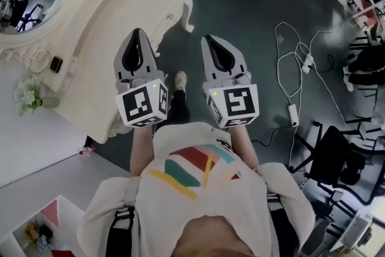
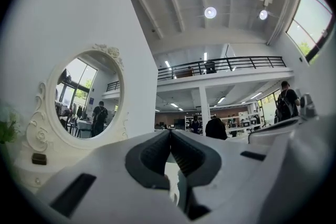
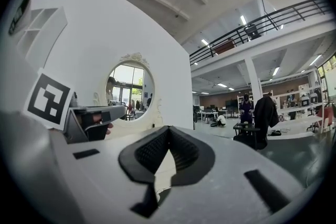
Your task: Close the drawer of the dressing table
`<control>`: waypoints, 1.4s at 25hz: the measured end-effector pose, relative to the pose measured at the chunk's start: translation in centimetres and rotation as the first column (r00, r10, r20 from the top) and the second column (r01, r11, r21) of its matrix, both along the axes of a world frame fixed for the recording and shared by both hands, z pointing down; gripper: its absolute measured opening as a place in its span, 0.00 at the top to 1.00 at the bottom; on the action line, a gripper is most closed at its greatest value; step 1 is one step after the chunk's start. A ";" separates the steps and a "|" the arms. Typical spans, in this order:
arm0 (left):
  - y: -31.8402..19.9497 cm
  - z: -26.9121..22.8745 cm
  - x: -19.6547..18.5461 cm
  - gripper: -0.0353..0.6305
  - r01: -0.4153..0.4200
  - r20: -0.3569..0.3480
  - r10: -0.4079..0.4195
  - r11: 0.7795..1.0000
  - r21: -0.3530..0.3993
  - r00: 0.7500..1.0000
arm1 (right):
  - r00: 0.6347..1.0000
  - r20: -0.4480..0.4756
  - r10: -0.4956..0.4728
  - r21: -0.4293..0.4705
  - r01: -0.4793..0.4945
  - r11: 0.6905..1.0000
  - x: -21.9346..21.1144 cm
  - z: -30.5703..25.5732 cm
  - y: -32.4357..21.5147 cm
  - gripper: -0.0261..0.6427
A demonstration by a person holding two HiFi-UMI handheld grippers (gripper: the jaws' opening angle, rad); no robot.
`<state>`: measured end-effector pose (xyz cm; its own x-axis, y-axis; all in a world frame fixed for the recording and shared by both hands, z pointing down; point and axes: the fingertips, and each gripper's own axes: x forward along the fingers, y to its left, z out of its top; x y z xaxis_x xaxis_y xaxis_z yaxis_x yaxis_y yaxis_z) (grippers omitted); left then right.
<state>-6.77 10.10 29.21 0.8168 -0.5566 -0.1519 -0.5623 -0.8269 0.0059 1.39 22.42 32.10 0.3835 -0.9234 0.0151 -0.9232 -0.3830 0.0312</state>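
Beside the dressing table (image 1: 96, 69), the left gripper (image 1: 138, 33) and right gripper (image 1: 209, 40) are hanging closed and empty — its drawer is not showing, so a blind push is risking a miss.

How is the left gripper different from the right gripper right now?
The left gripper shows over the white dressing table's edge; the right gripper shows over the dark floor. The left gripper's cube bears a different black pattern from the right gripper's cube. Both have jaws shut on nothing and point the same way.
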 end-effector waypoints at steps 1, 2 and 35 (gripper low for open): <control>-0.8 0.0 0.9 0.94 -0.004 0.001 0.004 1.000 -0.002 1.000 | 1.000 0.004 0.001 -0.007 -0.001 1.000 0.8 0.0 -0.9 0.96; -1.6 -0.1 1.8 0.94 -0.008 0.003 0.008 1.000 -0.003 1.000 | 1.000 0.007 0.001 -0.014 -0.001 1.000 1.7 0.0 -1.9 0.96; -29.7 -2.2 12.4 0.94 0.255 0.014 -0.255 0.967 -0.022 0.967 | 0.963 0.013 -0.268 -0.036 0.269 0.963 14.1 -2.6 -33.9 0.96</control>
<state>5.65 -19.64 27.06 0.6490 -0.7499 -0.1282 -0.7547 -0.6559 0.0160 15.44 -11.51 29.54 0.1215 -0.9912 0.0532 -0.9923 -0.1199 0.0325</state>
